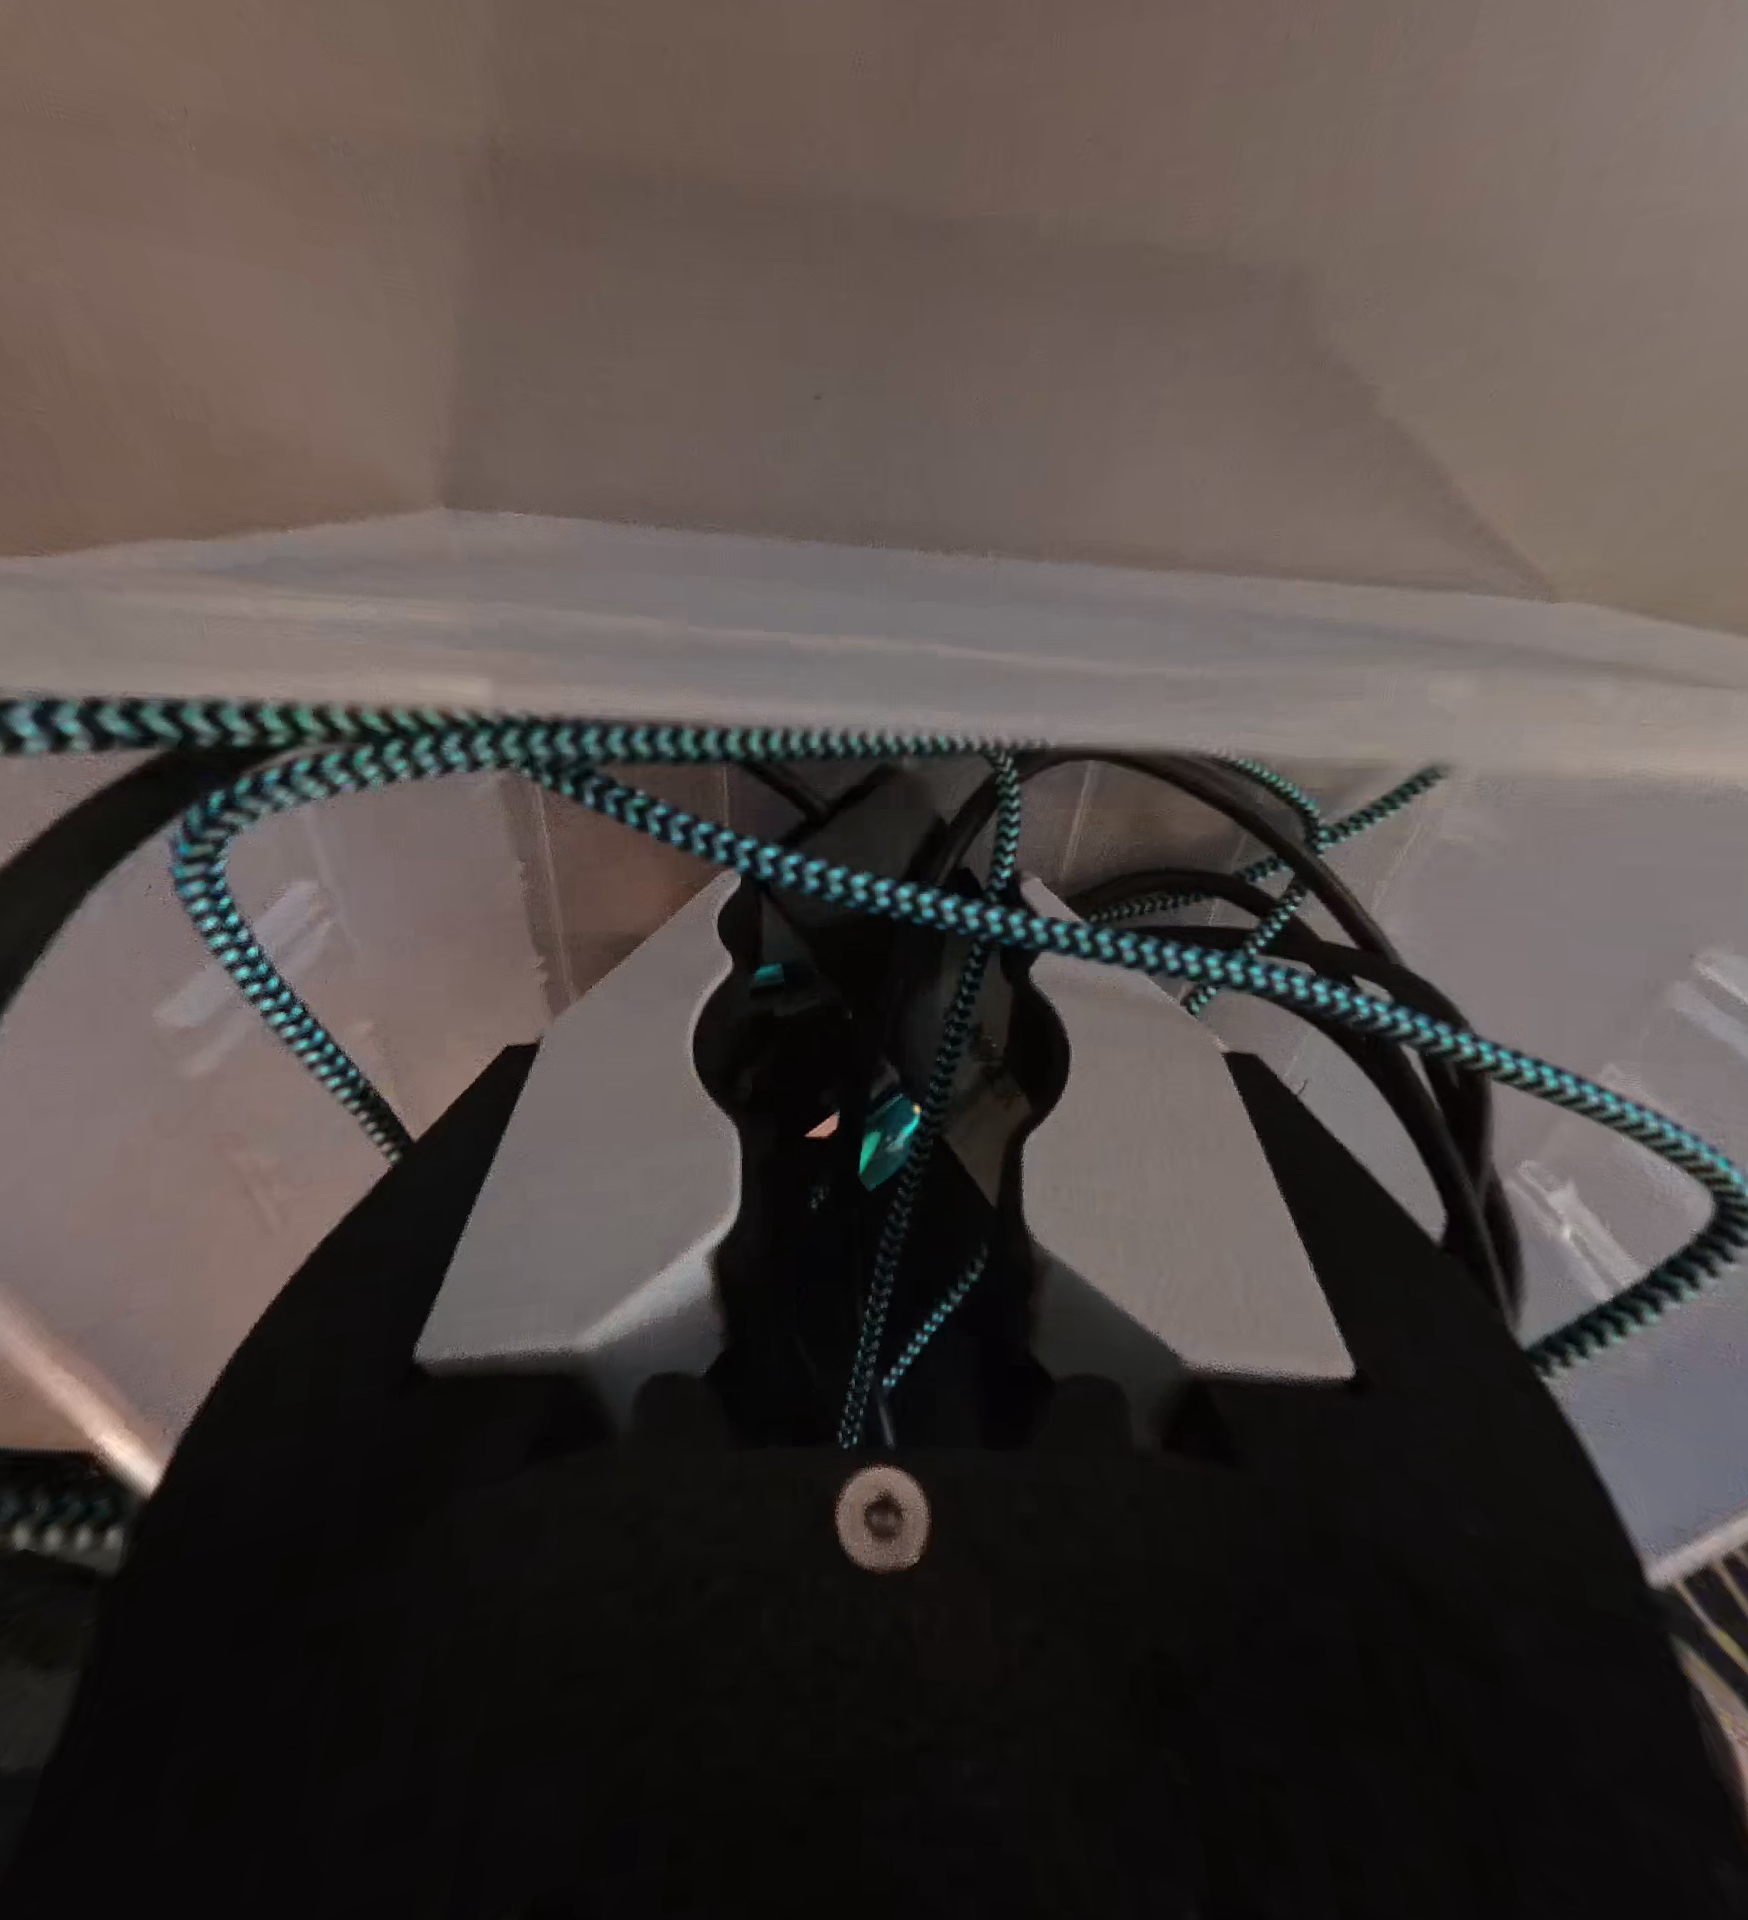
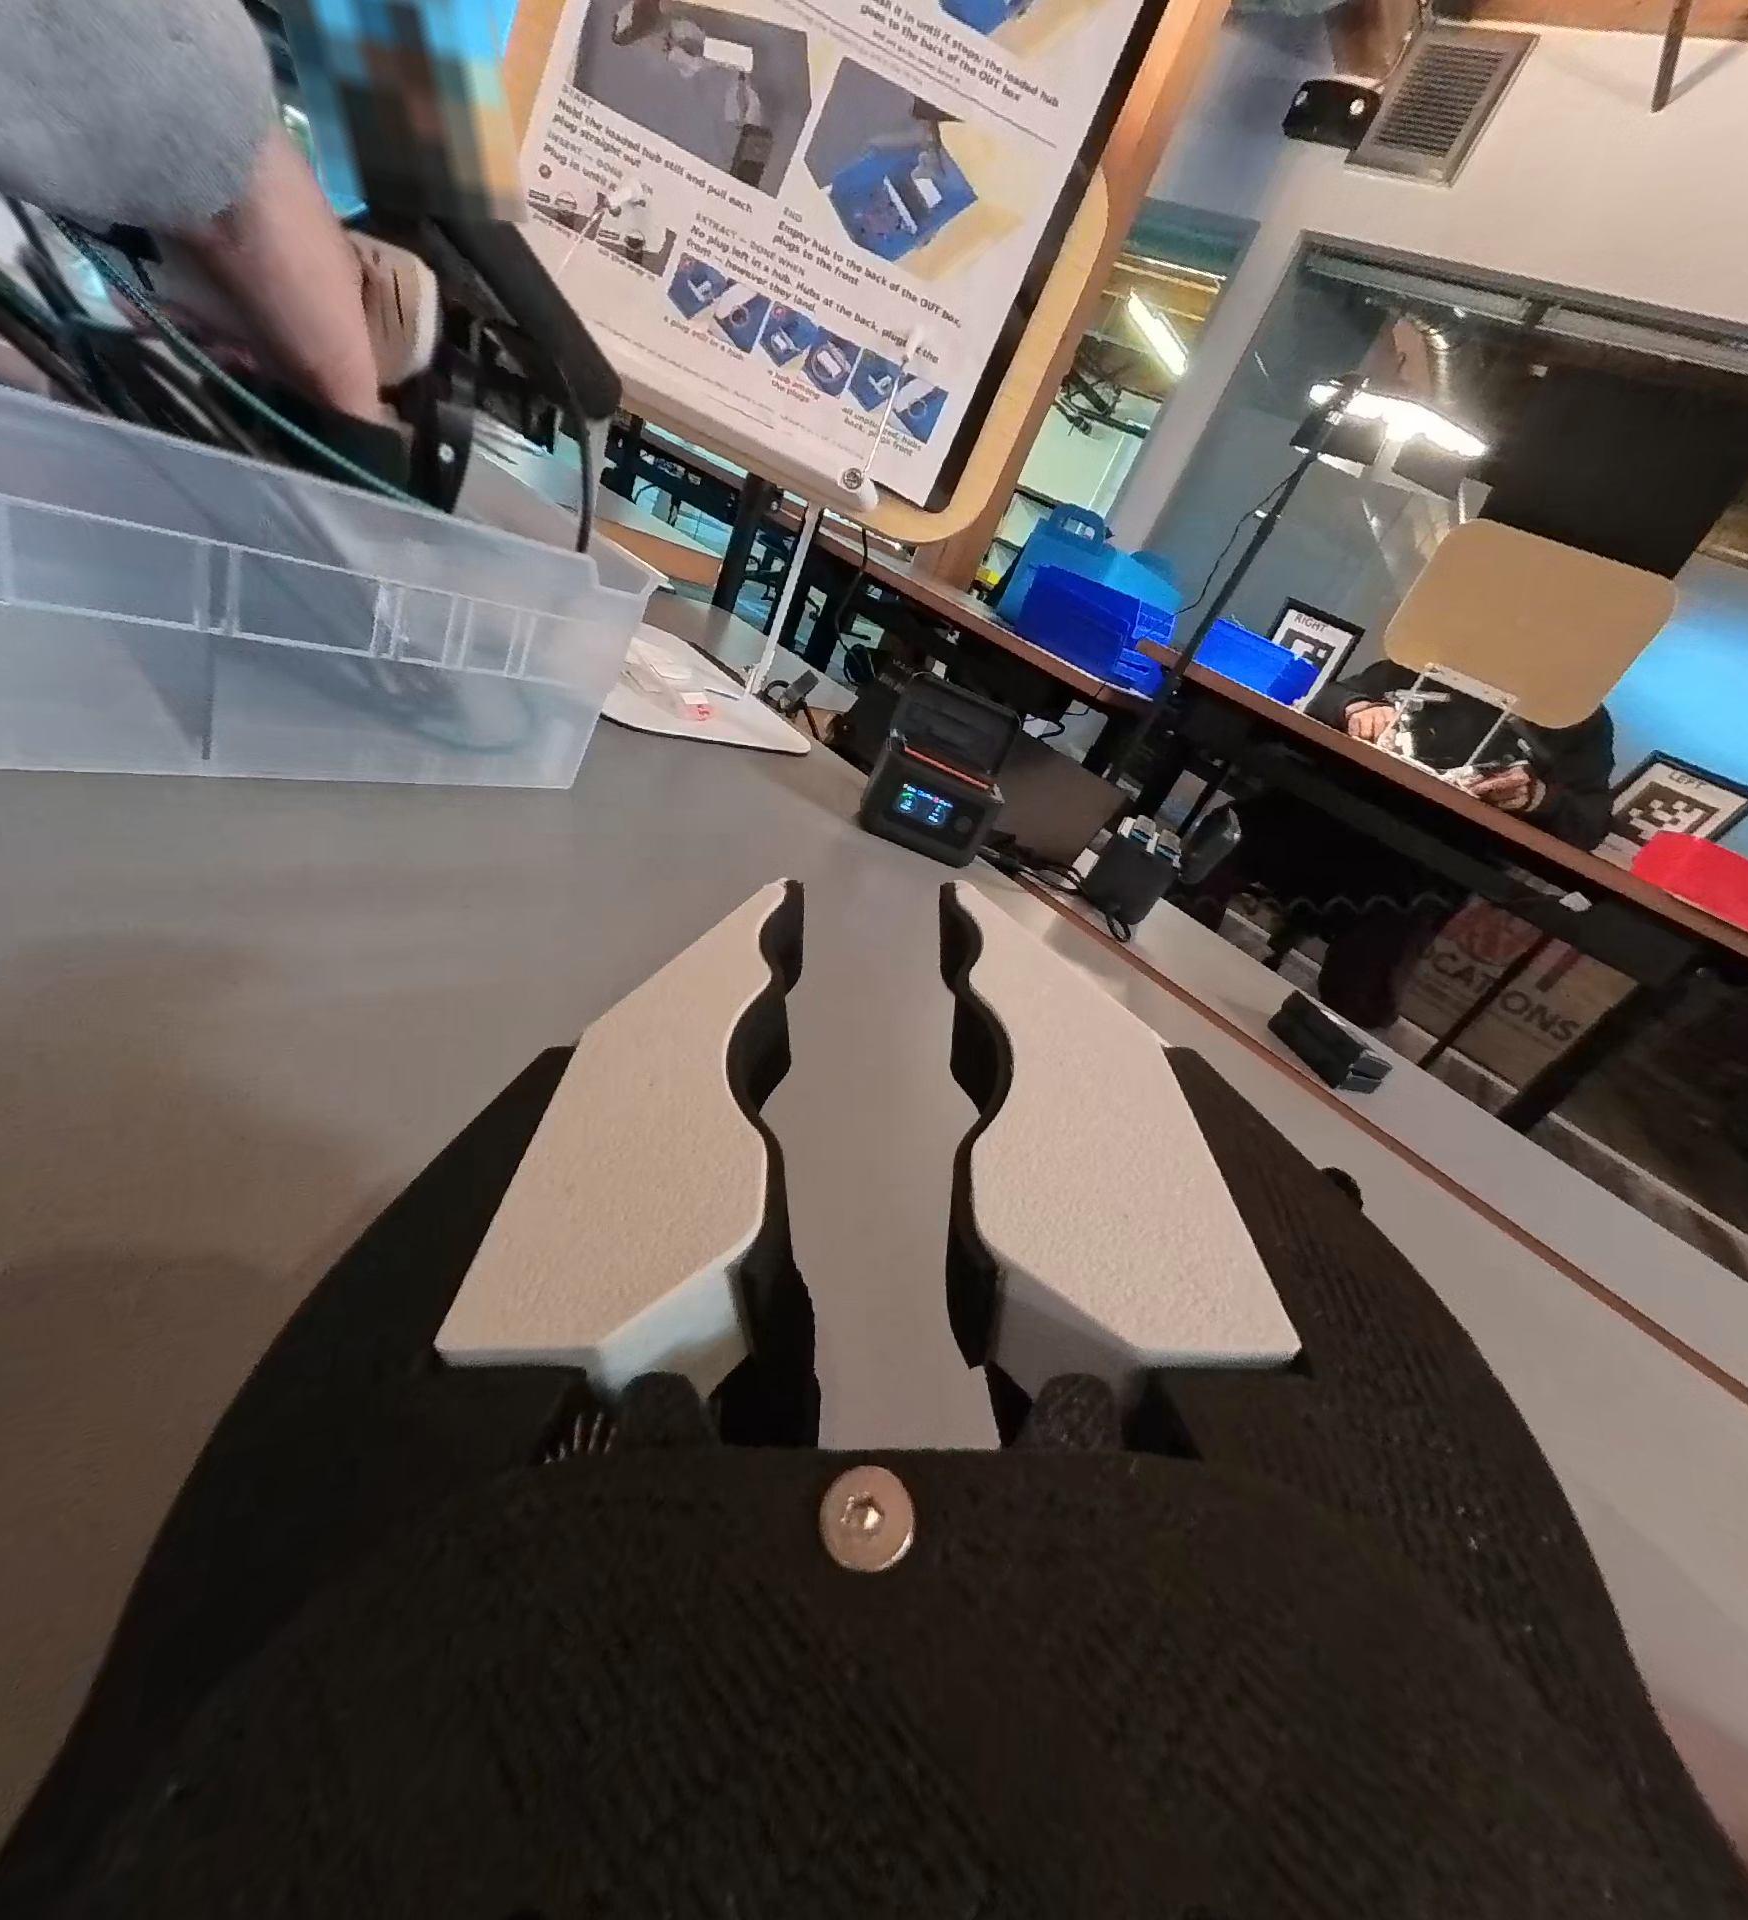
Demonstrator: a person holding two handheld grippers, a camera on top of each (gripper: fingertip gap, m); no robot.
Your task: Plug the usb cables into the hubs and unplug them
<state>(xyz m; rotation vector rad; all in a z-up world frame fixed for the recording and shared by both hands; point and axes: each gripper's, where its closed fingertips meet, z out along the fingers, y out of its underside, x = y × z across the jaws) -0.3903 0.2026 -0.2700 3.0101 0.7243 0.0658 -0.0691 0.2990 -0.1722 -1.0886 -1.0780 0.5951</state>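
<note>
My left gripper [image 1: 880, 894] hangs over a clear plastic bin [image 1: 849, 644]. Its jaws stand apart around a black hub [image 1: 870, 821], which fills the gap between them. Teal braided USB cables [image 1: 953, 914] loop across the fingers, and a teal plug [image 1: 885, 1143] shows between them. Black cables [image 1: 1410, 966] hang to the right. My right gripper [image 2: 870, 904] is open and empty, low over the grey table [image 2: 226, 987]. In the right wrist view the left gripper [image 2: 434, 436] is at upper left, held by a hand above the bin [image 2: 226, 644].
An instruction sheet [image 2: 797, 208] stands on a board behind the bin. A small black device with a screen [image 2: 937, 800] sits at the table's far edge, and a black block [image 2: 1332, 1039] by the right edge. Blue bins [image 2: 1088, 603], a red tray [image 2: 1722, 883] and a seated person [image 2: 1472, 748] are at other tables. The grippers' ends are close to 35 cm from one another.
</note>
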